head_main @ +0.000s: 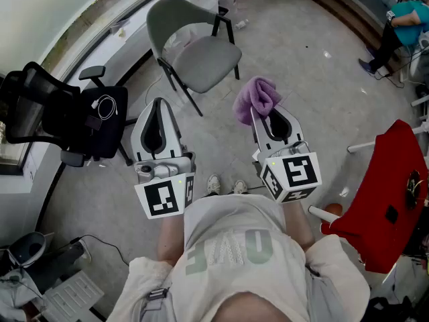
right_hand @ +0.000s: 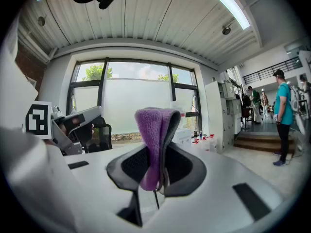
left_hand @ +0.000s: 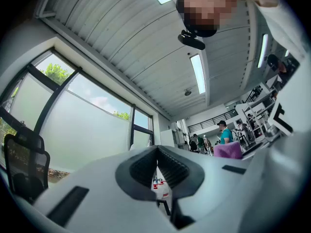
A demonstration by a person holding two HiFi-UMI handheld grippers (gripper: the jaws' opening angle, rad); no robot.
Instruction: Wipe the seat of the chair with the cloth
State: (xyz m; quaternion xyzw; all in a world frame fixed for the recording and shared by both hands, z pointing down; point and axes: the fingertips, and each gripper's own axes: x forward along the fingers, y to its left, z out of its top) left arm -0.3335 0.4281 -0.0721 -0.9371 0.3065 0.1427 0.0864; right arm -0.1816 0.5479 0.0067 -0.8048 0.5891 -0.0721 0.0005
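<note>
Two handheld grippers are held out side by side in front of a person standing on a grey floor (head_main: 308, 92), seen from above. The right gripper (head_main: 265, 116) is clamped on a purple cloth (head_main: 257, 97). In the right gripper view the cloth is pinched between the dark pads (right_hand: 181, 166), with a folded hump rising above the jaw tips and a short end hanging below them. The cloth is carried in the air at the very tip of this gripper, bunched into a soft ball.

The left gripper (head_main: 158, 107) is closed and nothing is held in it; in the left gripper view its ribbed jaws are pressed together at the tips.

A grey chair (head_main: 201, 56) stands on the floor toward its far left edge, near the window wall. Its seat (head_main: 208, 60) is bare. The cloth is seen just to the near right of the seat, apart from it and not touching. A black office chair (head_main: 74, 123) stands at the floor's left edge, and a red chair (head_main: 395, 186) at its right edge.
</note>
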